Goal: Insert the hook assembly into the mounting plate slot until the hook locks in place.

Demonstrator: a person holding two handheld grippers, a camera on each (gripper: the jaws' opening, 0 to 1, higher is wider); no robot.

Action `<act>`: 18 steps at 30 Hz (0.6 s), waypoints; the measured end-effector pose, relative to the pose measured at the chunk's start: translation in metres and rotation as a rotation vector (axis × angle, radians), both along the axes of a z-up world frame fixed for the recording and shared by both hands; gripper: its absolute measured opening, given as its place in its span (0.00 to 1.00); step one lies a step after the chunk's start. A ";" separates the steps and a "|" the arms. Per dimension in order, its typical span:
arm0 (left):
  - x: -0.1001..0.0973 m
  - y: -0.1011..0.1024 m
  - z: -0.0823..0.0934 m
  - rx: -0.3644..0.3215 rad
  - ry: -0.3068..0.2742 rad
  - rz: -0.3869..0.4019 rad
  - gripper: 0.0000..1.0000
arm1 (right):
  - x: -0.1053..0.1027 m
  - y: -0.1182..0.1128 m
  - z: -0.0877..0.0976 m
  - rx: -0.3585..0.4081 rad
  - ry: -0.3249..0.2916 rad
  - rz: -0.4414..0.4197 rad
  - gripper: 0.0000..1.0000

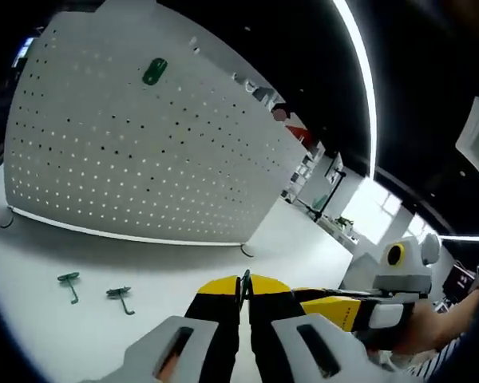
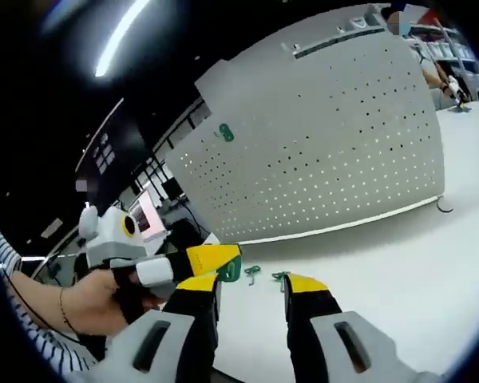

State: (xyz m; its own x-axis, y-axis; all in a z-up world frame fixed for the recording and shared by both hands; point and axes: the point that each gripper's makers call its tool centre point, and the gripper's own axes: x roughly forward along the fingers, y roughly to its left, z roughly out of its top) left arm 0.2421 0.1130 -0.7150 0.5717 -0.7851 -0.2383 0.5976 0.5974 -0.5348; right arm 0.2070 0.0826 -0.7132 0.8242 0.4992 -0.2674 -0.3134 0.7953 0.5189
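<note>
Left gripper (image 1: 244, 299) clamped on a green hook (image 1: 244, 289); right gripper (image 2: 251, 297) spread wide, empty. Two spare hooks (image 1: 69, 281) lying on the table (image 1: 287, 231) near the pegboard's (image 1: 144, 144) bottom edge. Best approached squarely, prongs aligned with holes, then pressed home.

white bench (image 1: 144, 271) under everything, pretty bare. overhead there's a long ceiling light strip (image 1: 359, 72) glowing against a dark ceiling. shelves (image 2: 447, 48) with stuff way off in the back, plus a lit monitor (image 2: 146, 215).
</note>
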 end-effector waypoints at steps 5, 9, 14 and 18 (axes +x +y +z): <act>-0.001 -0.003 0.005 -0.029 -0.010 -0.002 0.01 | 0.004 0.000 0.007 0.014 -0.013 -0.003 0.16; -0.001 -0.003 0.007 -0.045 -0.012 0.006 0.01 | 0.006 0.006 0.008 0.035 -0.005 0.008 0.16; -0.004 -0.006 0.012 -0.059 -0.038 -0.014 0.01 | 0.007 0.010 0.007 0.051 0.006 0.015 0.14; -0.005 -0.007 0.013 -0.062 -0.048 -0.022 0.01 | 0.006 0.012 0.006 0.062 0.009 0.021 0.10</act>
State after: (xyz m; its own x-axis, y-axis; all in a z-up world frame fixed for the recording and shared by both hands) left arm 0.2366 0.1062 -0.7015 0.5638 -0.8100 -0.1615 0.6359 0.5505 -0.5409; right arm 0.2130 0.0947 -0.7071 0.8109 0.5325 -0.2428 -0.3249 0.7547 0.5699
